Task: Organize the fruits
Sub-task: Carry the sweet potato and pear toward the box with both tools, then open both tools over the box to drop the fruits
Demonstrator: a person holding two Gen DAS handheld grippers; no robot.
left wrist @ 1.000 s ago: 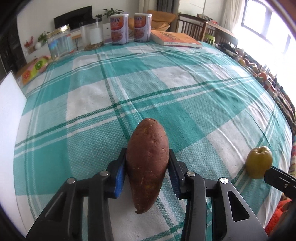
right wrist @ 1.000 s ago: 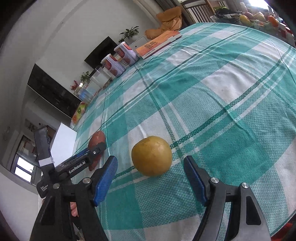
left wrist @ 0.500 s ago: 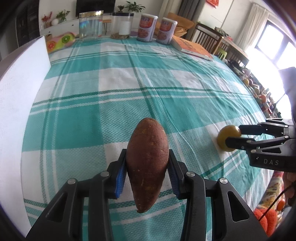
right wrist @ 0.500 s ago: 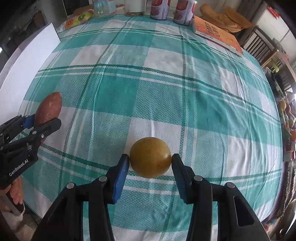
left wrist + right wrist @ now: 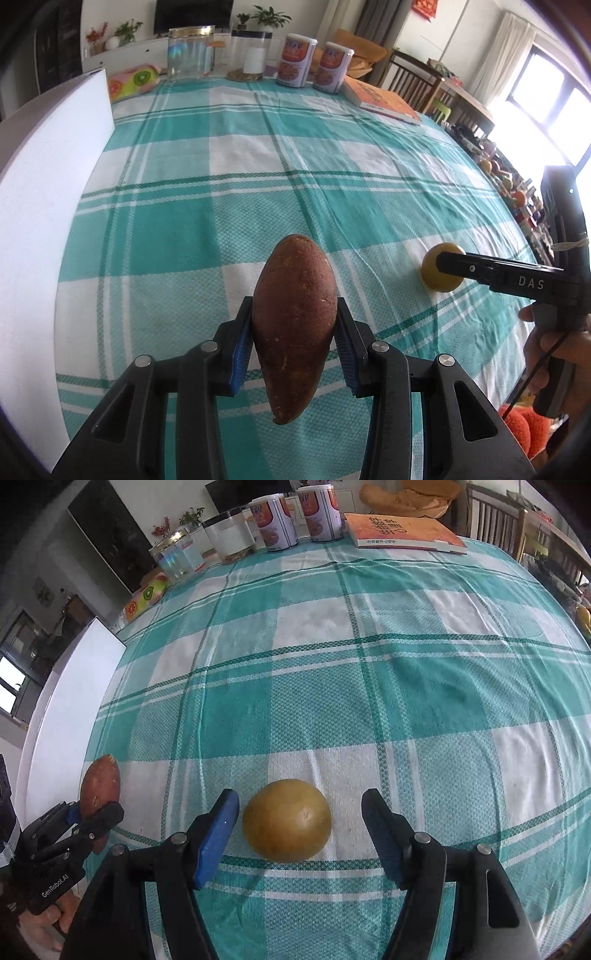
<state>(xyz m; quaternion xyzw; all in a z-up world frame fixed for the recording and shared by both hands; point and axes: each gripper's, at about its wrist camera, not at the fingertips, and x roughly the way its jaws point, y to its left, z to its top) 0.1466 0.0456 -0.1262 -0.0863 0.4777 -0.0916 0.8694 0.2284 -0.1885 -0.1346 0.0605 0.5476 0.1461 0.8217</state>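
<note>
1. Left gripper (image 5: 293, 347): clamped on a sweet potato (image 5: 293, 325), blue pads pressed against both of its sides. The tuber is held lengthwise, blunt end pointed away, tapered tip hung toward the camera, clear of the tablecloth (image 5: 258, 177).
2. Right gripper (image 5: 299, 834): jaws parted, having just been opened. A yellow-brown pear (image 5: 287, 819) is seen between them, a gap visible on each side, no pad contact.
3. The pear is rested on a white square of the teal-and-white checked tablecloth, near the table's near edge.
4. In the left wrist view the pear (image 5: 441, 267) is partly covered by the right gripper's finger, seen from the side, well right of the sweet potato.
5. In the right wrist view the sweet potato (image 5: 100, 786) is seen far left, gripped in the left gripper (image 5: 92, 812), with a white board (image 5: 70, 716) behind it.
6. At the far table edge: 2 printed cans (image 5: 296, 61), 2 clear jars (image 5: 190, 51), an orange book (image 5: 380, 100), a fruit-print pack (image 5: 133, 79).
</note>
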